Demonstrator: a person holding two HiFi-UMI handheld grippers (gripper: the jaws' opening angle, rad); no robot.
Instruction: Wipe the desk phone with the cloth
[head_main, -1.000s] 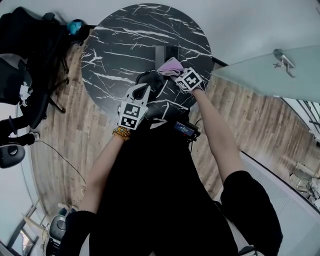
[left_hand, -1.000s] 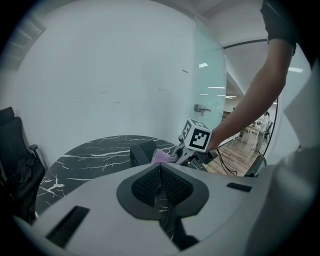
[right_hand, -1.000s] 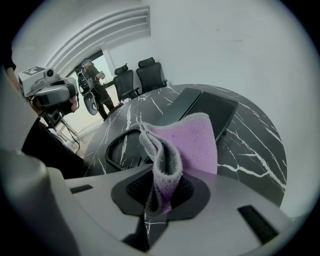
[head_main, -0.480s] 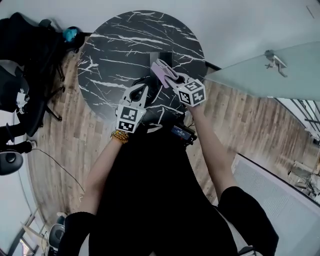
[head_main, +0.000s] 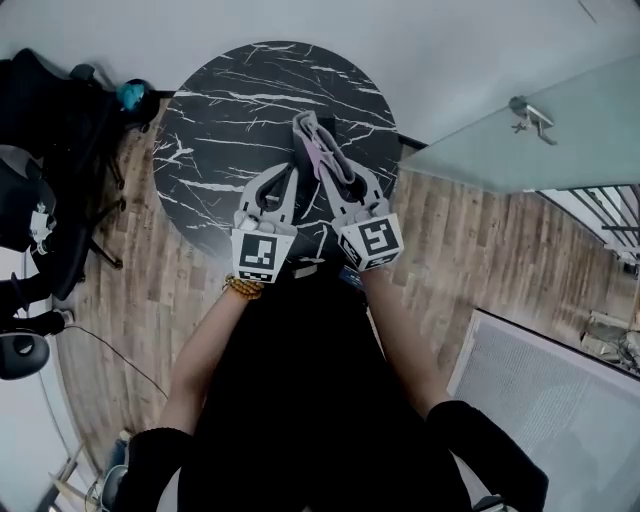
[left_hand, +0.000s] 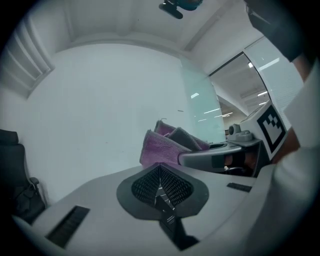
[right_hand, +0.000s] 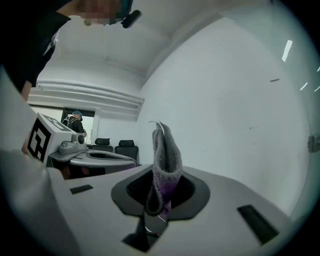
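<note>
My right gripper (head_main: 328, 168) is shut on a folded purple and grey cloth (head_main: 312, 140), which stands up out of its jaws (right_hand: 165, 150). It is raised over the near part of the round black marble table (head_main: 230, 110) and points at the bare wall. My left gripper (head_main: 284, 178) is beside it on the left, its jaws closed together with nothing between them (left_hand: 160, 182). From the left gripper view the cloth (left_hand: 160, 147) and the right gripper (left_hand: 220, 157) show close by. The desk phone is hidden beneath the two grippers.
Black office chairs (head_main: 50, 130) stand left of the table. A glass door with a metal handle (head_main: 520, 115) is at the right. A grey mat (head_main: 540, 400) lies on the wood floor at lower right. A person (right_hand: 76, 120) stands in a far doorway.
The right gripper has lifted the cloth up and come back toward the body, drawing in beside the left gripper. The left gripper has risen slightly.
</note>
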